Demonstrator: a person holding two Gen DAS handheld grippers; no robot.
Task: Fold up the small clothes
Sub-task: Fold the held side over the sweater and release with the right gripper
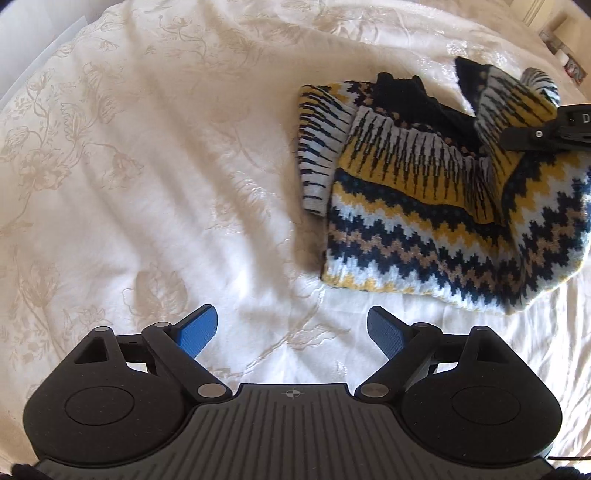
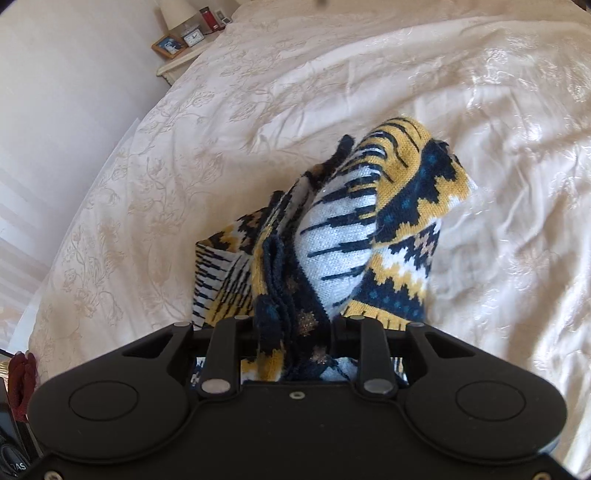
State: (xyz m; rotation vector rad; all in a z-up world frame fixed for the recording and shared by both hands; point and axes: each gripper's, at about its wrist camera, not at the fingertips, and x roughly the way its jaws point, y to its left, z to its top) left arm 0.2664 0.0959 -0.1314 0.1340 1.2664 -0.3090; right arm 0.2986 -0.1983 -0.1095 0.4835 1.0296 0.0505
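Right gripper [image 2: 293,332] pinches sweater [image 1: 424,206] edge (lifted).

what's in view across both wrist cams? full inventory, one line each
knit sweater: 1, navy, yellow, white and tan zigzag, on the bedspread; one part lifted by the right gripper
bedspread: 1, cream with floral pattern, covers the bed
bedside table: 1, pale, top left in the right wrist view
picture frame: 1, wooden, on the bedside table
clock: 1, white, beside the frame
lamp: 1, pale, base only seen
red item: 1, too small to identify
left gripper: 1, black, blue fingers, open above bare bedspread
right gripper: 1, black, shut on sweater fabric
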